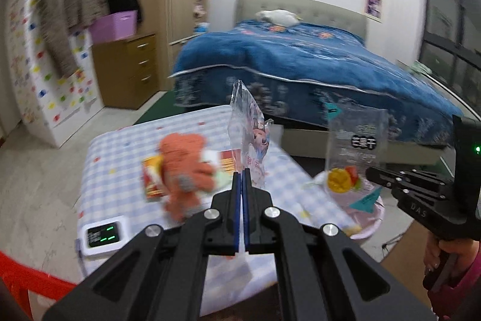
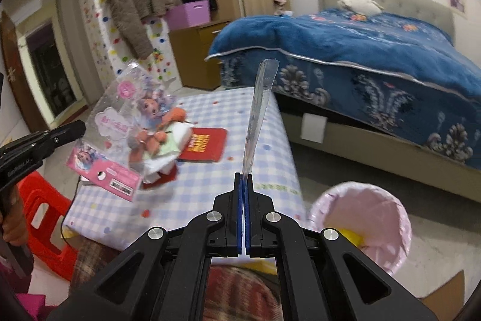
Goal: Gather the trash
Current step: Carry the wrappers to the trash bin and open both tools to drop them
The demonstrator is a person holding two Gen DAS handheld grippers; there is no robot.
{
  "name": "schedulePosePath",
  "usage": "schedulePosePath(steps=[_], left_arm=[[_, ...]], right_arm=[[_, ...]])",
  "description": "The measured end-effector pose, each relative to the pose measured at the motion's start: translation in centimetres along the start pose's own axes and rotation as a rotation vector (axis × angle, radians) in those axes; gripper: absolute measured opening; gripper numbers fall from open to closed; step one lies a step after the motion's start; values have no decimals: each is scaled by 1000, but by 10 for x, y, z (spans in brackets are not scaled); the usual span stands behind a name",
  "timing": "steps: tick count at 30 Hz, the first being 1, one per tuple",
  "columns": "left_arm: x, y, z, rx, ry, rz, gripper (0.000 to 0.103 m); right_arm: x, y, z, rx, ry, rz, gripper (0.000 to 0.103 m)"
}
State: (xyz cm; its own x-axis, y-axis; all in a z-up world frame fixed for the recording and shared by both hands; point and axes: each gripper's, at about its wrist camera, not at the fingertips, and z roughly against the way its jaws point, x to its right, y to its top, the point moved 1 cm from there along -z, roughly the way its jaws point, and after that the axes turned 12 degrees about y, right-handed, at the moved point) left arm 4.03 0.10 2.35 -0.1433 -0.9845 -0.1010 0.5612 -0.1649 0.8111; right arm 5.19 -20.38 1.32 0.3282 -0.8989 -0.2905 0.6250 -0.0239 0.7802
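Note:
My left gripper (image 1: 242, 170) is shut on a clear doll-print plastic wrapper (image 1: 249, 137), held upright above the checked table; the right wrist view shows this wrapper (image 2: 117, 140) flat-on at the left. My right gripper (image 2: 244, 176) is shut on a clear dried-mango snack bag (image 2: 258, 116), seen edge-on; the left wrist view shows that bag (image 1: 356, 152) held over the pink trash bin (image 1: 365, 218). The bin (image 2: 369, 218) stands on the floor right of the table and has yellow trash inside.
On the blue-checked table (image 1: 126, 146) lie an orange plush toy (image 1: 183, 167), a red packet (image 2: 204, 145) and a white device with a screen (image 1: 103, 236). A red stool (image 2: 45, 218) stands at the left. A bed with a blue blanket (image 2: 375, 50) lies behind.

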Motion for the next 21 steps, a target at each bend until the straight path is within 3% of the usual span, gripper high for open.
schedulePosePath(steps=[13, 21], left_arm=[[136, 10, -45, 4, -187, -166, 0], [202, -2, -83, -45, -244, -265, 0]], right_arm=[[92, -37, 50, 8, -219, -141, 0], [140, -62, 49, -36, -295, -216, 0]])
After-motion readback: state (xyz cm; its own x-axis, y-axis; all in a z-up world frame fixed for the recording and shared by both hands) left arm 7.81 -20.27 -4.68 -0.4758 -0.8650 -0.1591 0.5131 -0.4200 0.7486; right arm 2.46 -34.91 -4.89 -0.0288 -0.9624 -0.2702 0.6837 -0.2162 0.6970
